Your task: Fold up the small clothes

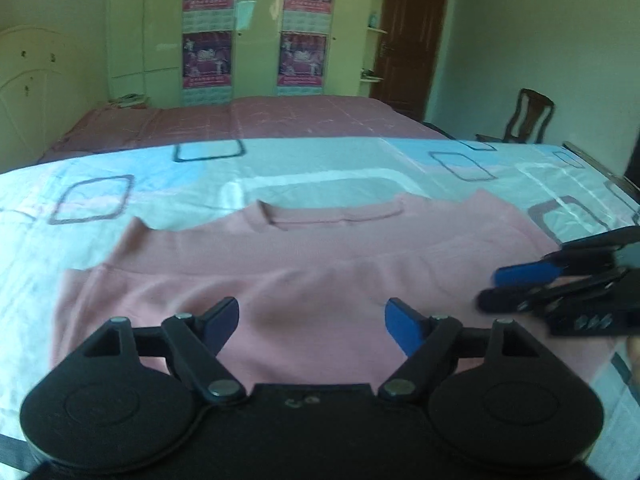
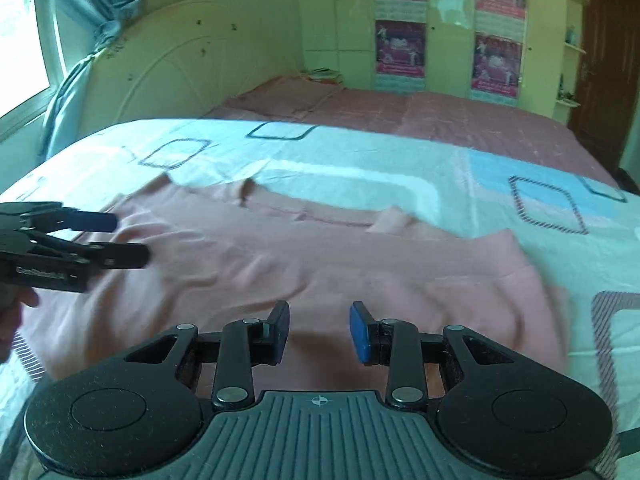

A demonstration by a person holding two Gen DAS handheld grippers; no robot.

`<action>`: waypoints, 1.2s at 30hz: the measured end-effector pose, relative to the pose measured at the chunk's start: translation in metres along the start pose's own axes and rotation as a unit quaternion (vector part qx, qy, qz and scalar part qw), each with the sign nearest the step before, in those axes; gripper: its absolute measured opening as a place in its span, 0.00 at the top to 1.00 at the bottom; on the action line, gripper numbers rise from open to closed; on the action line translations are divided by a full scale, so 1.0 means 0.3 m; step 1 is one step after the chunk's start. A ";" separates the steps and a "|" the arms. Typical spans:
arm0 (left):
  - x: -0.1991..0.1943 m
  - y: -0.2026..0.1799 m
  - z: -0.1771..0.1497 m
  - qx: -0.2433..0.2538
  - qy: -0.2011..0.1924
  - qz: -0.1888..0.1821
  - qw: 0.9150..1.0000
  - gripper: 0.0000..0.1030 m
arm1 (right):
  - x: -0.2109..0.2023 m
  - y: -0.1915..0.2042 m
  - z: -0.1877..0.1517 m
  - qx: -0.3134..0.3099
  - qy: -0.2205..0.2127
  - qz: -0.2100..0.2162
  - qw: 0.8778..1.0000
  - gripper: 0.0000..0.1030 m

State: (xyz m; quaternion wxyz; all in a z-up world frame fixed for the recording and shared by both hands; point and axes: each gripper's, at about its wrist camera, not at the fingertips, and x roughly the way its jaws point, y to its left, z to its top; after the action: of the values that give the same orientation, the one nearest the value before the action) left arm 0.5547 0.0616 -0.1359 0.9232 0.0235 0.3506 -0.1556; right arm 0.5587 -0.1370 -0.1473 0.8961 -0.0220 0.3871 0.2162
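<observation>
left tongs spread wide, nothing between the 2 blue pads, hovering low over the near part of a pink shirt. right tongs parted to a narrower gap, also empty, poised above the near hem on the other side.

pink shirt lying spread on a patterned bedsheet, collar toward the far side, with a band of cloth seemingly already turned over across the middle, judging by the raised edge running side to side. cannot tell whether the sleeves are tucked under; some blur there.

step in hand, by the look of it: between folds, both tools free and lining up for a fresh grip. next move likely calls for dropping each pair onto an edge of the cloth, pinching through the layers, then lifting together so the fold stays even.

pose: both tools held nearly level, pointing across the bed toward the wardrobe, side by side and close, each one showing at the edge of the other's view. a bit of a hand visible behind the left tool.
</observation>
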 end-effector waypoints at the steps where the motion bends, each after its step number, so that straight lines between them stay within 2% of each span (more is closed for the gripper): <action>1: 0.029 -0.038 -0.014 0.012 0.017 0.000 1.000 0.23 | 0.038 0.032 -0.025 -0.015 0.015 -0.020 1.000 0.68; 2: 0.074 -0.072 -0.036 0.027 0.045 0.010 0.999 0.23 | 0.047 0.051 -0.046 -0.030 0.006 -0.034 0.999 0.68; 3: 0.085 -0.097 -0.062 0.043 0.037 0.028 0.998 0.22 | 0.047 0.062 -0.066 -0.041 -0.004 -0.041 0.998 0.68; 6: 0.040 -0.086 -0.055 0.026 0.029 0.027 0.999 0.26 | 0.011 0.053 -0.055 -0.031 0.002 -0.037 0.999 0.68; 8: 0.002 -0.063 -0.067 0.032 0.020 0.049 0.998 0.26 | -0.030 0.023 -0.067 -0.032 -0.008 -0.041 0.999 0.68; 12: -0.043 0.063 -0.131 -0.004 0.023 0.064 0.998 0.22 | -0.107 -0.120 -0.123 0.036 -0.009 -0.063 0.997 0.68; 15: -0.101 0.148 -0.166 -0.036 0.025 0.085 0.995 0.19 | -0.140 -0.205 -0.187 0.057 0.017 -0.096 0.994 0.68; 18: -0.159 0.208 -0.207 -0.049 0.024 0.098 0.994 0.18 | -0.206 -0.313 -0.258 0.118 0.008 -0.091 0.989 0.68; 19: -0.181 0.231 -0.222 -0.059 0.020 0.094 0.994 0.18 | -0.227 -0.334 -0.272 0.130 0.005 -0.101 0.986 0.68; 21: -0.202 0.245 -0.241 -0.056 0.024 0.111 0.992 0.20 | -0.257 -0.349 -0.289 0.143 0.005 -0.105 0.984 0.68; 24: -0.244 0.212 -0.238 -0.052 0.023 0.120 0.991 0.26 | -0.291 -0.281 -0.273 0.121 0.008 -0.123 0.985 0.68; 27: -0.276 0.109 -0.216 -0.051 -0.006 0.082 0.995 0.24 | -0.317 -0.147 -0.239 0.104 -0.029 -0.080 0.991 0.68; 31: -0.209 -0.069 -0.220 -0.021 0.003 0.042 0.999 0.26 | -0.216 0.041 -0.221 0.083 -0.008 -0.019 0.996 0.68; 33: -0.179 -0.125 -0.235 -0.014 0.010 0.041 0.999 0.27 | -0.177 0.118 -0.232 0.061 0.001 -0.014 0.998 0.68; 35: -0.140 -0.150 -0.260 -0.008 0.033 0.060 0.998 0.27 | -0.137 0.159 -0.259 0.049 0.022 -0.022 0.998 0.68; 36: -0.136 -0.151 -0.270 -0.008 0.035 0.065 0.997 0.26 | -0.138 0.160 -0.275 0.050 0.015 -0.024 0.998 0.68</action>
State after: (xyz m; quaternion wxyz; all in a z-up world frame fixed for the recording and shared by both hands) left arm 0.4602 0.0418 -0.1671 0.9186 0.0441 0.3817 -0.0918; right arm 0.4577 -0.1260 -0.1696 0.8950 0.0101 0.4102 0.1747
